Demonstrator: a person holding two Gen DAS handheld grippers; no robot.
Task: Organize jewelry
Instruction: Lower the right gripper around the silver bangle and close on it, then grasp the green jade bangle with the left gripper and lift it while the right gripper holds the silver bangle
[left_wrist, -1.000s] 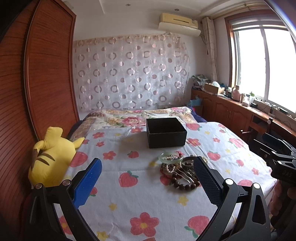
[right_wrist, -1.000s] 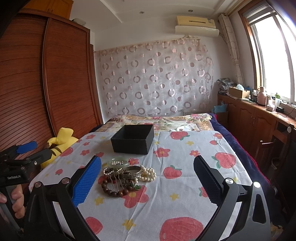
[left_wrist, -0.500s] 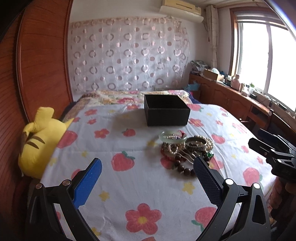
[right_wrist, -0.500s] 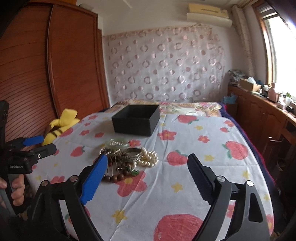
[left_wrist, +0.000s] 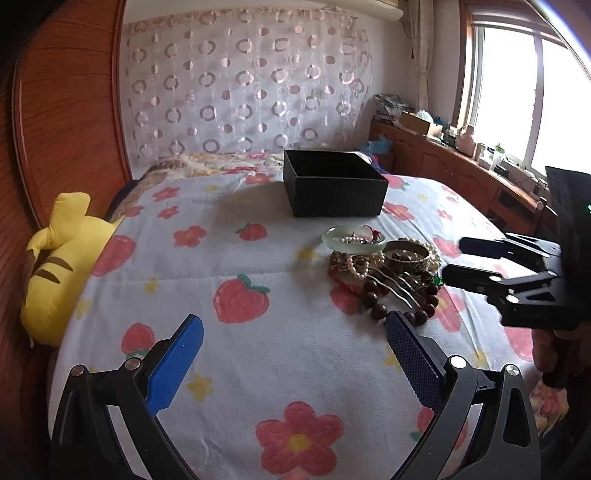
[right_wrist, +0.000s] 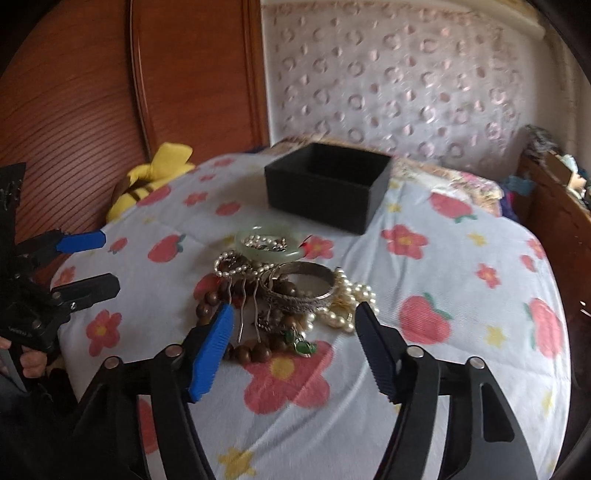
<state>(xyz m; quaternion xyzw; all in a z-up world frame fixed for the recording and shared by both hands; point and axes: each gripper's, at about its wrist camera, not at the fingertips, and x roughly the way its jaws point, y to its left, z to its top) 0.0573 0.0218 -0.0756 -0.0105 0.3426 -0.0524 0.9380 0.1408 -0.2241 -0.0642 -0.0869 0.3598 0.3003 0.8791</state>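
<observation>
Daylight pours in from the window (left_wrist: 532, 103) at the right of the left wrist view, where the panes are blown out to plain white. The room is evenly and softly lit; the black box (left_wrist: 334, 188) throws only a faint shadow to its left on the bedspread (left_wrist: 258, 369). The wooden wardrobe (left_wrist: 62, 122) on the left stays darker. The left wrist view is fairly sharp, with a slight haze. The right wrist view is softer: the curtain (right_wrist: 399, 85) and the box (right_wrist: 327, 186) are smeared by motion blur. Both views bend strongly at the edges, curving straight lines, and the corners fall to black.
</observation>
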